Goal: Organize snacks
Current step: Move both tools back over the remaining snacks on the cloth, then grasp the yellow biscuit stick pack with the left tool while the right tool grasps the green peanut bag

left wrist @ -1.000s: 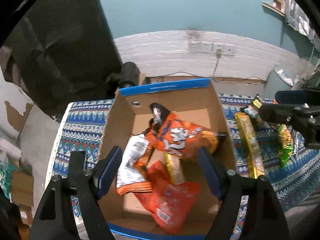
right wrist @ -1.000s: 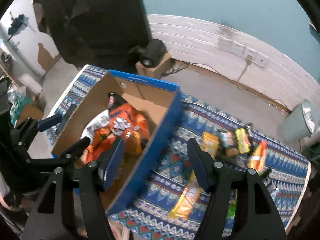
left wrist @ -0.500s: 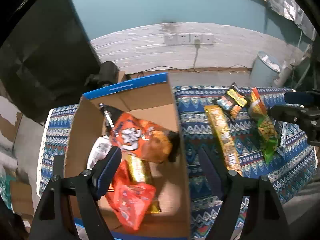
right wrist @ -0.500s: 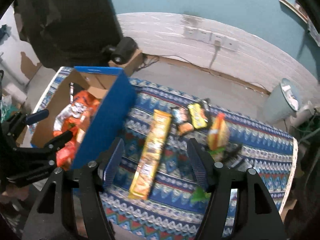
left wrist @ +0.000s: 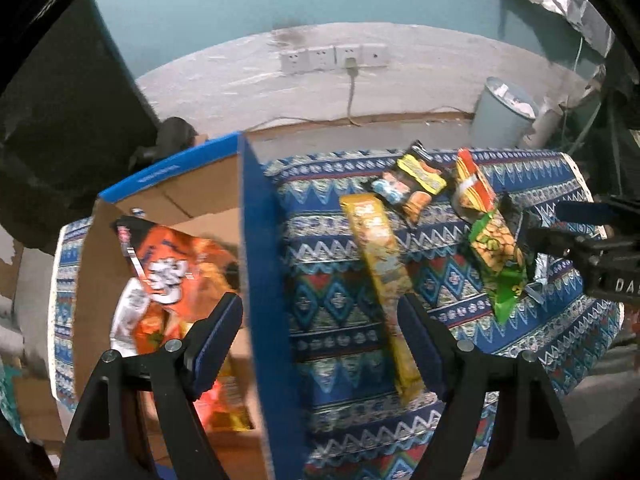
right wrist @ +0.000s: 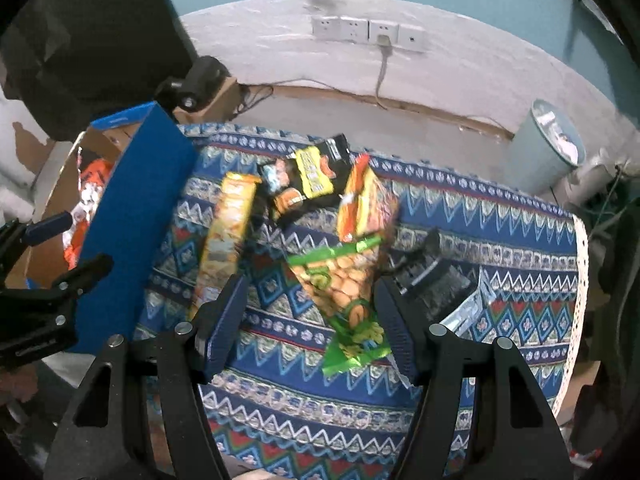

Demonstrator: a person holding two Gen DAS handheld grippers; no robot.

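Both hand-held grippers open, nothing between the pads. Left hand-held gripper (left wrist: 320, 336) straddles the blue side wall of the cardboard box (left wrist: 256, 280); right hand-held gripper (right wrist: 310, 316) hangs over the green peanut bag (right wrist: 344, 288), which lies framed between its fingers but untouched.

Why it's laid out so, as I read it: the box is the collection bin, loose snacks spread on the patterned cloth (right wrist: 500, 240) beside it within reach of either hand. Orange chip bag (left wrist: 176, 260) already lies inside the box, so sorting is partway.

Still out on the cloth: long yellow pack (right wrist: 228, 224) just beside the box wall, small yellow-black packet (right wrist: 316, 172), red-yellow bag (right wrist: 366, 204) touching the green one.

Left view shows the box interior and its contents; right view sees only a sliver of that. Right view shows a dark object (right wrist: 432, 276) and a silvery wrapper near the green bag, mostly hidden in the left view behind my other tool.
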